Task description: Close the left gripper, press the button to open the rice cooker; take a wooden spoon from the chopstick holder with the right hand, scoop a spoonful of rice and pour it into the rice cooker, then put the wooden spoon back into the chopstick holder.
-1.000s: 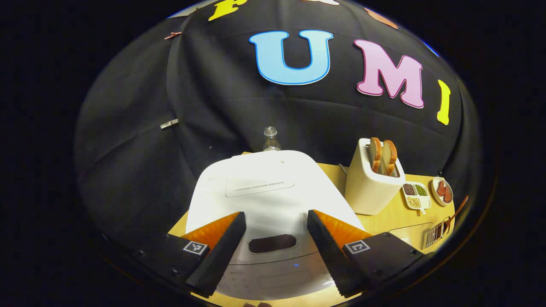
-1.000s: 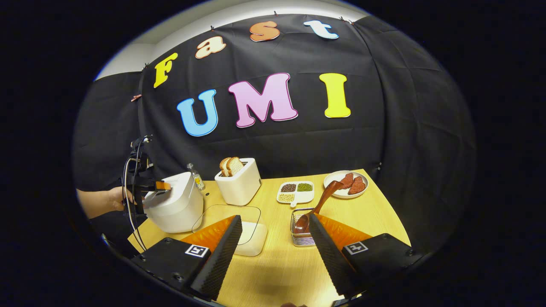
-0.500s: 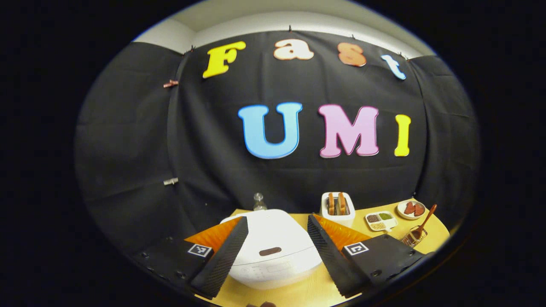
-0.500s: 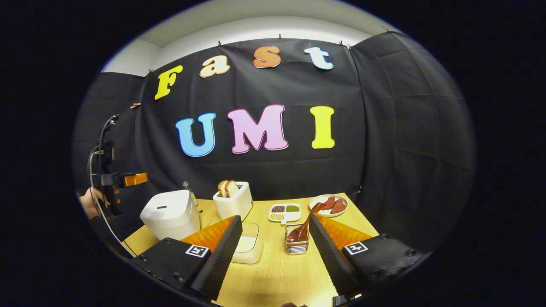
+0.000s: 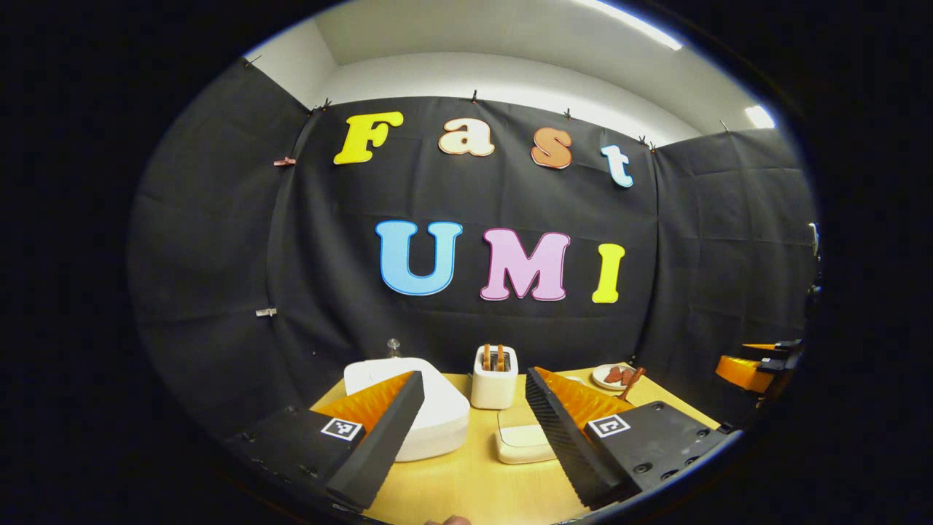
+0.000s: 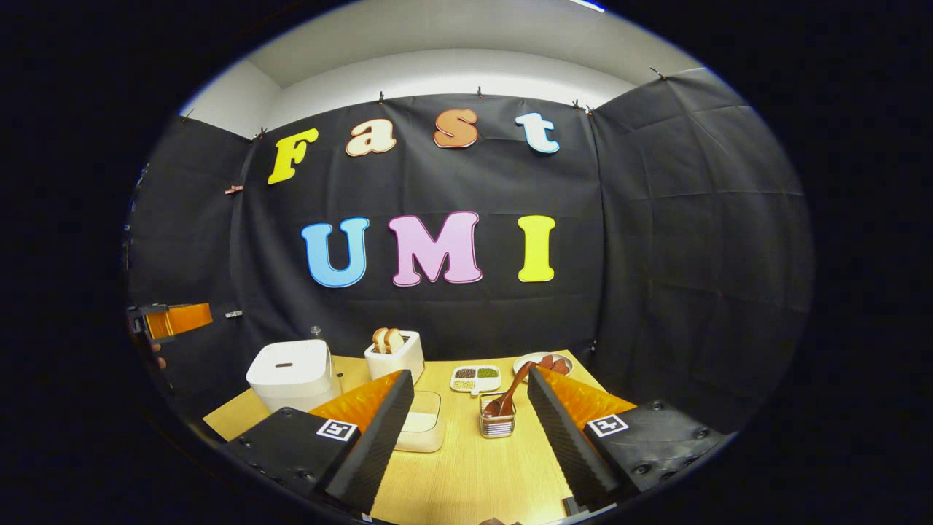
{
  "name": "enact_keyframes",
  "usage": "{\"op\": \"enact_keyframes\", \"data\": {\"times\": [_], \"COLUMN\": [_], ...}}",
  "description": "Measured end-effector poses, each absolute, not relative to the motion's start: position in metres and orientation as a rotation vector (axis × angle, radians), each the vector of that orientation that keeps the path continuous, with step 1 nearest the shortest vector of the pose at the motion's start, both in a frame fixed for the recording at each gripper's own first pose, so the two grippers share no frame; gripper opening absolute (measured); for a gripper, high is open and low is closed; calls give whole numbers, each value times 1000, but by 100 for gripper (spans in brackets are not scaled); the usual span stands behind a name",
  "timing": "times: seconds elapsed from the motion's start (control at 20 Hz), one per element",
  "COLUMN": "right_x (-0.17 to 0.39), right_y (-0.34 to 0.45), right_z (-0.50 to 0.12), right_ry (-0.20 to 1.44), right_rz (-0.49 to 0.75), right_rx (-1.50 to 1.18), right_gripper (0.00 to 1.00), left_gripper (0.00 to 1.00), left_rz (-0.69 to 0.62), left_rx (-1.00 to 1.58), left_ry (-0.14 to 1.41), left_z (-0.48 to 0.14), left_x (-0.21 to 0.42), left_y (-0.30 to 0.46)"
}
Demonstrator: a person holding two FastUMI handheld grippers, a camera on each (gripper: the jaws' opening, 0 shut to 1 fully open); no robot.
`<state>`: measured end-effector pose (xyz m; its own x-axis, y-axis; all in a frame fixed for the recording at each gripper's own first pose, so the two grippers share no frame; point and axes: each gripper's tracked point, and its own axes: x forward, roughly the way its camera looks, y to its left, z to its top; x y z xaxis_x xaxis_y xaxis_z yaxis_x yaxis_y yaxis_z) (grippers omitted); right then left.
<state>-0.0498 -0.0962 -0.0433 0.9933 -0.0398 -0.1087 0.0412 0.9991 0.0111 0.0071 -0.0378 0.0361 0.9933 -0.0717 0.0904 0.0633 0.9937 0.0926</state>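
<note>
The white rice cooker stands at the table's left with its lid down; in the left gripper view the rice cooker is partly behind my left finger. A wire chopstick holder holds the brown wooden spoon, leaning right. A lidded box of rice sits between cooker and holder. My left gripper is open and empty, well back from the cooker. My right gripper is open and empty, short of the holder. The left gripper also shows at the far left, held by a hand.
A white toaster with bread stands behind the rice box. A divided dish of beans and a plate with red pieces lie at the back right. The wooden table has bare room in front.
Both grippers have drawn back and up from the table, so everything looks smaller. The left gripper has left the cooker's top. The lid stays down, and the spoon stays in the holder.
</note>
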Motion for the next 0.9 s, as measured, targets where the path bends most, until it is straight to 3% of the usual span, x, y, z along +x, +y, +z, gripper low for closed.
{"op": "enact_keyframes", "data": {"times": [0.3, 0.9], "right_x": [-73, -76], "right_y": [-100, -93], "right_z": [-76, -77], "right_ry": [187, 177], "right_rz": [-73, -55], "right_rx": [49, 59], "right_gripper": [98, 98], "left_gripper": [97, 95], "left_rz": [7, 50], "left_rx": [112, 50], "left_ry": [-56, -23], "left_z": [-9, -23], "left_x": [-25, -14], "left_y": [-19, 2]}}
